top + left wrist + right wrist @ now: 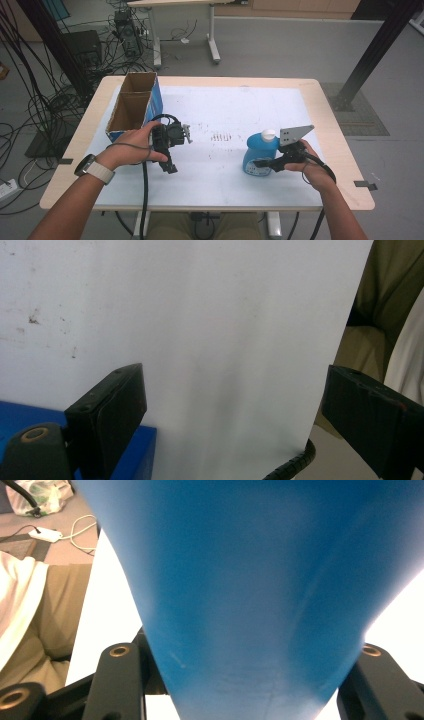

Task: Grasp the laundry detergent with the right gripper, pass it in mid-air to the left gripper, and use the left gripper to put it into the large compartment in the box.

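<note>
My right gripper (pixel 265 164) has its jaws clamped on the blue bottle (pixel 259 152), which stands upright on the white table (pixel 235 110) toward my right side, its white cap (pixel 269 134) on top. In the right gripper view that bottle (pixel 260 595) presses in between my two black jaws, one on each flank of its blue wall. There is a label on its front in the high view, but it is too small and blurred for me to read any writing or brand. My left gripper (pixel 170 160) rests on the table just beside the near end of the cardboard box (pixel 134 104), well apart from the bottle; in the left gripper view its jaws stand apart with only bare white surface between them. The box is open at the top, brown inside with a blue outer wall, split into two compartments; I can see nothing lying in either.
</note>
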`<state>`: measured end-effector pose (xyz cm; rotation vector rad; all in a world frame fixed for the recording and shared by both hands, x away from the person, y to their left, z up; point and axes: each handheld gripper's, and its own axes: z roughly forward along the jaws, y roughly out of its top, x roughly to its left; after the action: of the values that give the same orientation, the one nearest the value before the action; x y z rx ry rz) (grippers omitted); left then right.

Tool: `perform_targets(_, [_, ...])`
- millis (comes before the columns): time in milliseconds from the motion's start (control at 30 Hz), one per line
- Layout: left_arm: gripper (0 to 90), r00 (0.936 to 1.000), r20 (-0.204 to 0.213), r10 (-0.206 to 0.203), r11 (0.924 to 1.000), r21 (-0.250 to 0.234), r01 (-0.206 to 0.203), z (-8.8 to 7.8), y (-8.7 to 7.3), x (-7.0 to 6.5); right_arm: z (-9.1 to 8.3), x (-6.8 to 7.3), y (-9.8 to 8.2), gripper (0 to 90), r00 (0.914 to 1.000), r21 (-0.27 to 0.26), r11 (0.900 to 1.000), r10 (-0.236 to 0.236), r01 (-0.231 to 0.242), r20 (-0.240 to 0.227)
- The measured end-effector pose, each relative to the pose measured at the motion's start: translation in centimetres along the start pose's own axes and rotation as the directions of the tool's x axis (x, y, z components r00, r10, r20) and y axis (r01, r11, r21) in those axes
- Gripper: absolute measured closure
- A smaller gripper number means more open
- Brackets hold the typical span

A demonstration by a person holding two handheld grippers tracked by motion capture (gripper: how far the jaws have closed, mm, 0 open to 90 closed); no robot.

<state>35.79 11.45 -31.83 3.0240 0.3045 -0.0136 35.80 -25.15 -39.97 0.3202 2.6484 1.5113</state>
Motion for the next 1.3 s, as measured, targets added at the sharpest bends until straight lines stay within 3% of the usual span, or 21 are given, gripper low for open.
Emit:
perform_targets(200, [10.9, 1.0, 0.003, -0.01, 0.9999, 0.005, 0.009, -0.4, -0.1, -0.2, -0.6, 0.1, 1.2, 43.5, 0.9998, -0.007, 1.0, -0.016, 0.015, -0.013])
perform_targets(633, [10.3, 0.9995, -0.028, 0.013, 0.9999, 0.005, -0.013, -2.9, 0.8, -0.4, -1.4, 0.4, 4.5, 43.4, 0.999, -0.025, 0.999, -0.032, 0.031, -0.03])
perform_targets(1300, [9.2, 0.9996, -0.013, 0.027, 0.9994, 0.021, -0.026, -5.8, 2.2, -0.2, -0.2, 0.7, 7.8, 43.4, 0.9949, -0.008, 0.998, -0.067, 0.067, -0.075])
